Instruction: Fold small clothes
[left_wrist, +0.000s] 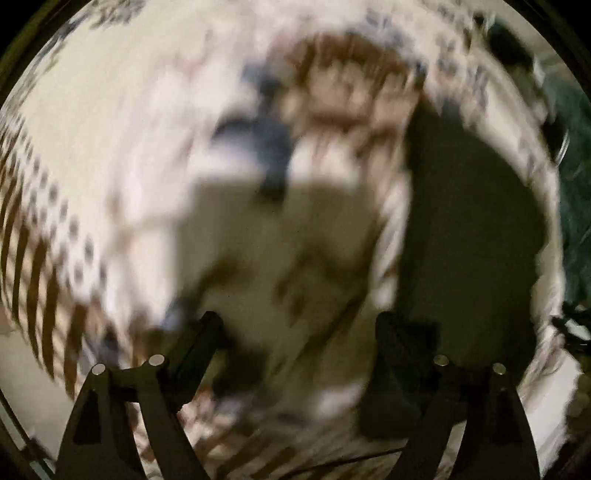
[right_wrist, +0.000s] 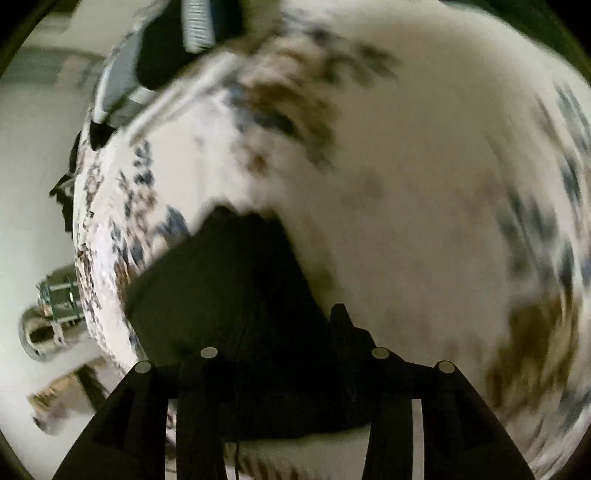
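Note:
Both views are smeared by motion. A dark garment (left_wrist: 472, 240) lies on a white cloth with brown and blue print (left_wrist: 110, 129), to the right of my left gripper (left_wrist: 299, 321). That gripper is open, its fingers wide apart over the printed cloth with nothing between them. In the right wrist view the dark garment (right_wrist: 221, 288) fills the lower middle, directly under my right gripper (right_wrist: 291, 317). Its right fingertip (right_wrist: 340, 314) shows clear of the centre, so the jaws stand apart. The left fingertip is lost against the dark fabric.
The printed cloth (right_wrist: 424, 166) covers most of the surface and ends at a left edge. Beyond that edge a shiny metal fitting (right_wrist: 51, 306) shows over a pale floor. A dark and grey striped item (right_wrist: 195, 22) lies at the top. Green fabric (left_wrist: 576, 184) is at the far right.

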